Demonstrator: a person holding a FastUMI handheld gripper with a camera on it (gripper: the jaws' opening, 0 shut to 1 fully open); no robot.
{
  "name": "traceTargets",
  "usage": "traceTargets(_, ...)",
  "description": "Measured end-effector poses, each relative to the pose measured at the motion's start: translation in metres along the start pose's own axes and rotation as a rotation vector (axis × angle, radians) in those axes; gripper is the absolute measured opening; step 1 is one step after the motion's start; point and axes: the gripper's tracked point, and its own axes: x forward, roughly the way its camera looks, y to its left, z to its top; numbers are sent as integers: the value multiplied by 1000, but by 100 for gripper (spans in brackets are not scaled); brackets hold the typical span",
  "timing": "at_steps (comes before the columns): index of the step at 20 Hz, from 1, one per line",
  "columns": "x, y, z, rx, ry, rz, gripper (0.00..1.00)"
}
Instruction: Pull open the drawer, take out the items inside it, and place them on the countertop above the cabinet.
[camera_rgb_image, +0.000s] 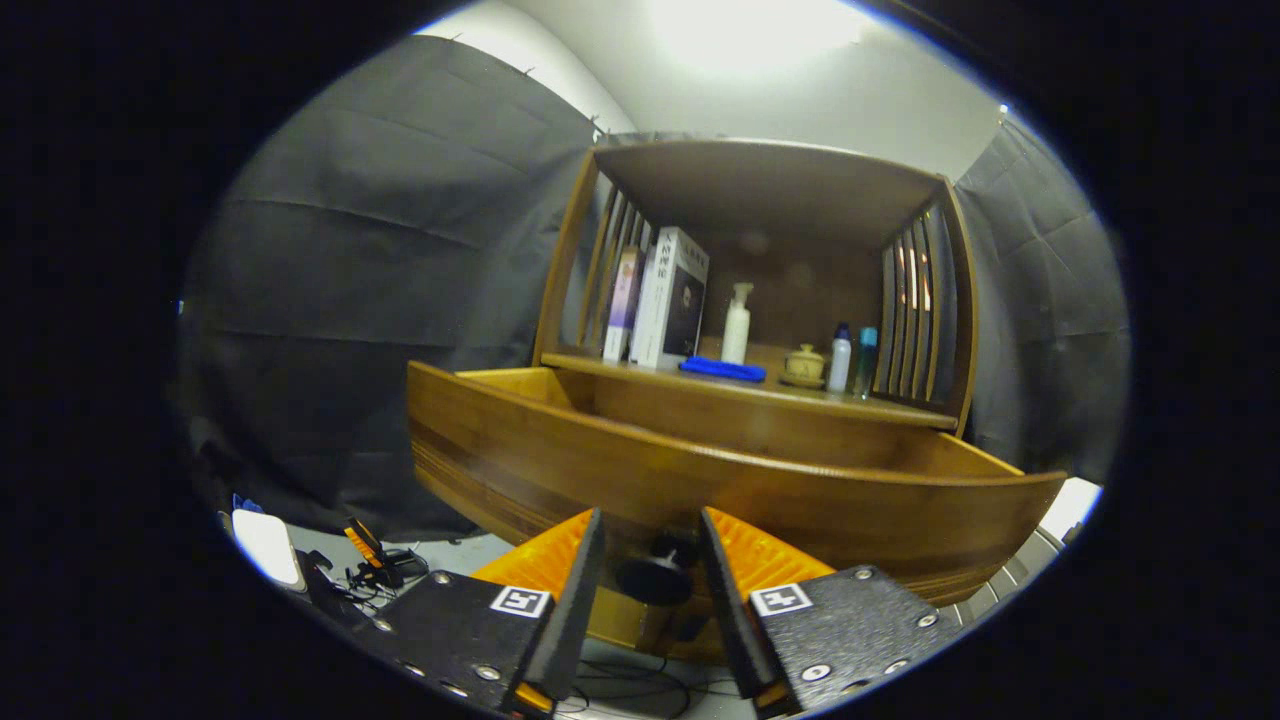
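The wooden drawer (700, 490) stands pulled out from the cabinet, its curved front panel just ahead of me. Its black round knob (655, 578) sits between my fingers with a small gap on each side. My gripper (650, 515) is open around the knob, low against the drawer front. The drawer's inside is hidden behind the front panel from this low angle. Above it runs the countertop (900, 412) inside a wooden shelf frame.
On the countertop stand boxed books (668, 298), a white pump bottle (737, 325), a blue cloth (722, 370), a small lidded pot (804, 364) and two small bottles (852, 358). Slatted side panels (912, 310) close the shelf. Cables and small tools (372, 570) lie on the floor to the left.
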Motion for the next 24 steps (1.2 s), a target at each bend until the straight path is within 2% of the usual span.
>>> traceTargets(3,1,1,24,24,-24,34,86)
traceTargets(7,7,-10,63,33,-89,29,91)
traceTargets(9,18,-21,68,59,-59,21,92)
traceTargets(15,56,-51,55,234,200,59,93)
traceTargets(19,77,-67,35,285,380,80,92)
traceTargets(24,94,-80,-7,272,602,106,91)
